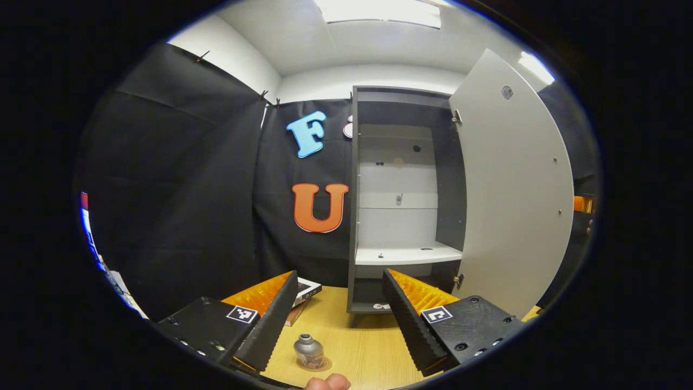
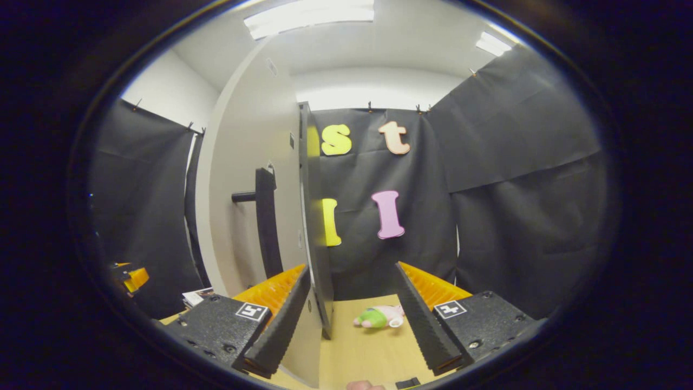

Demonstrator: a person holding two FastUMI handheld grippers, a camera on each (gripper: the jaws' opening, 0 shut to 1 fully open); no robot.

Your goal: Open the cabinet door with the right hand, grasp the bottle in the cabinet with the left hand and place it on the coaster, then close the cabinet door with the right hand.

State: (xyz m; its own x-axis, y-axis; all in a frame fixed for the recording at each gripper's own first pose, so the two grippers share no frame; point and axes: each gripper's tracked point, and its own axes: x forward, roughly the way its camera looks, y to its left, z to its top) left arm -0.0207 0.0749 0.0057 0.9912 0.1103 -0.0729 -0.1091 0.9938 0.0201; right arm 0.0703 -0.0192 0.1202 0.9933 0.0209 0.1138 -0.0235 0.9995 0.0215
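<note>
The bottle [image 1: 308,351] is a small squat metallic thing with a narrow ribbed neck, standing upright on a thin round coaster [image 1: 323,365] on the pale wood-grain table [image 1: 368,338]. It sits low in the left gripper view, in the gap between the fingers of the left gripper [image 1: 337,317] and nearer the left one, touching neither. Those jaws stand wide apart and hold nothing; their inner faces are ridged like saw teeth.

Behind the bottle rises the cabinet [image 1: 403,200], a tall dark-framed box with a smooth light back panel and one flat pale shelf (bare apart from a few small fittings). Its cabinet door [image 1: 514,189], a plain matte slab, hangs swung open to the right.

In the right gripper view the right gripper [image 2: 357,311] also has its jaws spread, empty, with the door's thin dark edge [image 2: 316,227] standing upright between them, close beside the left finger. A long dark bar handle [image 2: 267,222] juts from the door's face. A soft green and pink toy [image 2: 379,317] lies on the table beyond.
</note>
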